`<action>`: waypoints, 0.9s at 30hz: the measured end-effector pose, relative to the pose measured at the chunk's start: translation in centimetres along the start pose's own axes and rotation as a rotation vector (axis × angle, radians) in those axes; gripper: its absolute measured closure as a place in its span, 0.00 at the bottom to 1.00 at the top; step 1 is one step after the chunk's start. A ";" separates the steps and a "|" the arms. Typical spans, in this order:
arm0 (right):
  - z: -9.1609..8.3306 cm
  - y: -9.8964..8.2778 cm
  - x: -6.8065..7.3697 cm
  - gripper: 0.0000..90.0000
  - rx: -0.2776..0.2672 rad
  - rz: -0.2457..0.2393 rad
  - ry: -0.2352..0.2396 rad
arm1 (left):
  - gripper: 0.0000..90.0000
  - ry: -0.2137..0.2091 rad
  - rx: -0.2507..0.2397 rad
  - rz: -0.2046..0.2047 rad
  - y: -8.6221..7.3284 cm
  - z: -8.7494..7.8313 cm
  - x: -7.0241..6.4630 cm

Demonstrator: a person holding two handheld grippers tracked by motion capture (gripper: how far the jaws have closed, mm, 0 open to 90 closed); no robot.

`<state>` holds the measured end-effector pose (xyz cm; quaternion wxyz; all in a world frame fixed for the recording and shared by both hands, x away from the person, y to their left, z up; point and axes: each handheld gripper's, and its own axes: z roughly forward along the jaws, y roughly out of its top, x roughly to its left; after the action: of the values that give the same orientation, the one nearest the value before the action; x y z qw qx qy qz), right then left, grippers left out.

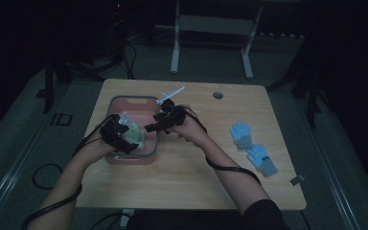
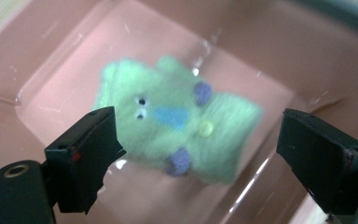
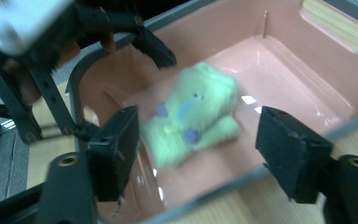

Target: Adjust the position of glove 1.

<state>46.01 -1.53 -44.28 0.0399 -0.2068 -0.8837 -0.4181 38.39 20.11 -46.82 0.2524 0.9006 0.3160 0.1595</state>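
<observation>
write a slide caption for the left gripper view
Green knitted glove lying in the pink bin, framed by the open left gripper.

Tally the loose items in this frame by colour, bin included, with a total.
Green: 1, the folded glove in the bin
Blue: 2, the gloves on the table
Pink: 1, the bin
Total: 4

1. Two blue gloves [image 1: 253, 147] with grey cuffs, flat on the wooden table [image 1: 187, 187], right side, just beside each other.
2. Round grey grommet [image 1: 217, 95] near the table's far edge.
3. White frame legs [image 1: 211, 43] on the floor beyond the table.
4. Black cable loop [image 1: 45, 175] on the floor, left.
</observation>
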 end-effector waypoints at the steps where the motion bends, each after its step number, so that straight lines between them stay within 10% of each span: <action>1: -0.3 -0.2 0.0 0.30 -0.001 -0.002 0.006 | 0.12 -0.004 -0.018 -0.011 0.2 -0.3 -0.3; 27: -7.1 -7.0 -1.3 0.23 -0.039 -0.074 -0.107 | 0.02 -0.129 -0.302 0.022 5.9 -1.0 -8.5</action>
<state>43.66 -11.23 -45.06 -0.0268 -0.1969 -0.8831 -0.4250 34.48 11.02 -43.82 0.4027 0.8642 0.2618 0.1498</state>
